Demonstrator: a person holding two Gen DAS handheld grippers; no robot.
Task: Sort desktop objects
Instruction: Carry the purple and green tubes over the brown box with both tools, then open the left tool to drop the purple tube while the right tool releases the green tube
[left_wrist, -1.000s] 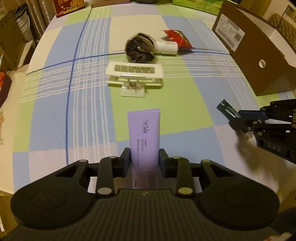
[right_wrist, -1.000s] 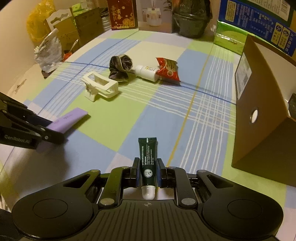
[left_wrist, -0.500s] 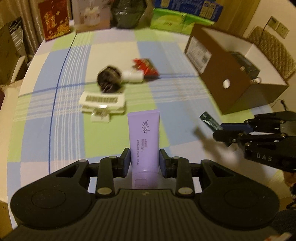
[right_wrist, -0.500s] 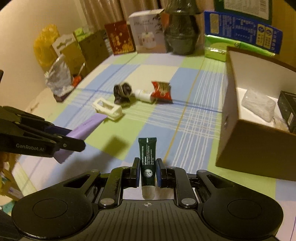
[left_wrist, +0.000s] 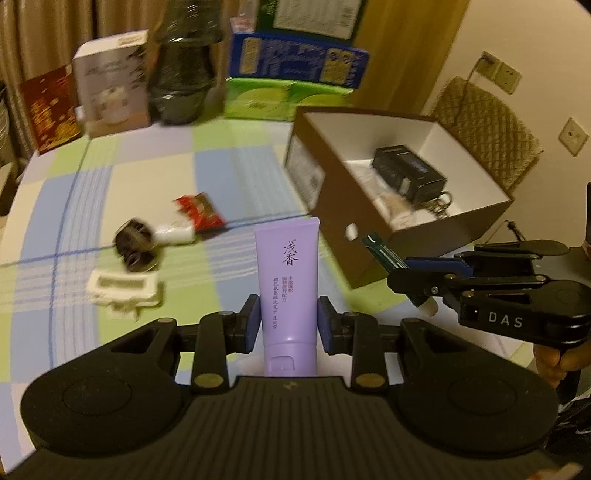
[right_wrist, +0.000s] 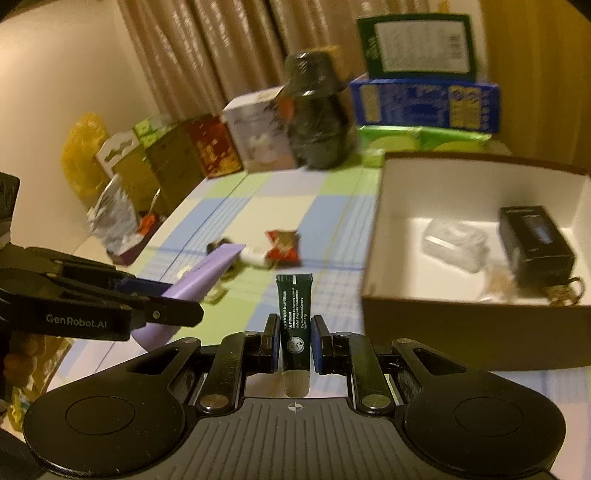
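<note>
I read "浅香" on the purple tube (left_wrist: 287, 280), "DAS" on the right gripper (left_wrist: 413, 284), "GenRobot.AI" on the left gripper (right_wrist: 177, 310); other print too blurry.

You have a table with a checked cloth (left_wrist: 221, 173) in green, blue and cream. On it, near the middle, lie a red packet (left_wrist: 199, 212), a small white bottle (left_wrist: 175, 234) touching it, a dark round bundle (left_wrist: 133, 248) and a white plastic holder (left_wrist: 123, 290) — all close together. To the right stands an open brown box (left_wrist: 373, 254); along the far edge stand several cartons (left_wrist: 110, 98) and a dark wrapped object (left_wrist: 183, 70).
</note>
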